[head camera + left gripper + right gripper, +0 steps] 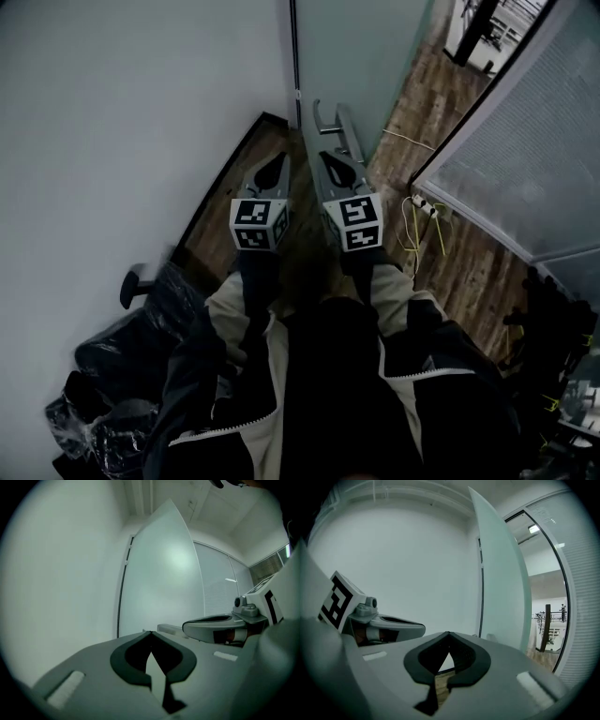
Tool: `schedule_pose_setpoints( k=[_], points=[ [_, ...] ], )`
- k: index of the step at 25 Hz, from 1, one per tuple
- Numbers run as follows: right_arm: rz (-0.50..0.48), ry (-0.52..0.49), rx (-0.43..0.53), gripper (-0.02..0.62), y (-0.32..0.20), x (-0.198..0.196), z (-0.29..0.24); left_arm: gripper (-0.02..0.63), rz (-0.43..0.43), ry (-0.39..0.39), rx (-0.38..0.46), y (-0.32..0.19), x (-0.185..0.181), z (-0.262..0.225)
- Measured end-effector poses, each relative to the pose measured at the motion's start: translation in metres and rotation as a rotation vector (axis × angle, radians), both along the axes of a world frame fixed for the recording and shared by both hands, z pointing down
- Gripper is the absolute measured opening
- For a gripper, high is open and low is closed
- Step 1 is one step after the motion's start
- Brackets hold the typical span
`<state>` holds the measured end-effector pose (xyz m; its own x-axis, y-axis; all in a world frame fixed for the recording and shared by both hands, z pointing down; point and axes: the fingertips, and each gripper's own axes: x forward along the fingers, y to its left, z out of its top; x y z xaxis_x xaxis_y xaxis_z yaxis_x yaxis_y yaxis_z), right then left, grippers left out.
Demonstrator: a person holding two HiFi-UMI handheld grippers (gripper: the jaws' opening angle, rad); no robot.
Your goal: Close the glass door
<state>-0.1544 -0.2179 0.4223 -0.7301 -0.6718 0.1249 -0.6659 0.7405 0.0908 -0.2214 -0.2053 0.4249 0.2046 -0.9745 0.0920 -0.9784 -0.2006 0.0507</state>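
The glass door [361, 47] stood ajar just ahead, its handle [337, 127] near the right gripper [330, 164]. That and the left gripper [277, 169] had fingers pressed together, empty. Closed tips might skid off smooth glass when pushing

Tall frosted glass door [161, 573], pale green, upright, standing open at an angle

1. The left gripper [149, 632] has its jaw tips together, with nothing between them.
2. Straight ahead stands a frosted glass door [161, 573], with a white wall [61, 573] to the left.
3. The right gripper [187, 628] lies just beside it on the right, with blinds [218, 590] beyond.
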Motion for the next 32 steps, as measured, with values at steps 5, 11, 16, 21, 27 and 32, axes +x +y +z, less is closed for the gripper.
schedule_pose_setpoints(
  k=[5,11,16,21,27,32],
  points=[
    [0.044,0.009,-0.001,0.005,-0.020,-0.004,0.001,0.005,0.069,0.000,0.003,-0.031,-0.001,-0.002],
    [0.208,0.022,-0.007,0.005,-0.033,-0.004,0.008,0.005,0.222,0.006,-0.008,-0.060,-0.010,0.005],
    [0.314,0.046,-0.008,0.004,-0.048,0.015,0.013,0.005,0.314,0.012,-0.001,-0.077,-0.003,0.004],
    [0.347,0.101,-0.026,0.003,-0.059,0.039,0.014,0.005,0.350,0.038,0.009,-0.080,0.016,-0.005],
    [0.381,0.284,-0.013,0.006,-0.073,0.056,0.029,0.005,0.365,0.043,0.008,-0.068,0.017,0.000],
    [0.345,0.518,0.057,0.160,-0.083,0.045,0.033,0.005,0.362,0.053,0.003,-0.063,0.019,0.005]
  ],
)
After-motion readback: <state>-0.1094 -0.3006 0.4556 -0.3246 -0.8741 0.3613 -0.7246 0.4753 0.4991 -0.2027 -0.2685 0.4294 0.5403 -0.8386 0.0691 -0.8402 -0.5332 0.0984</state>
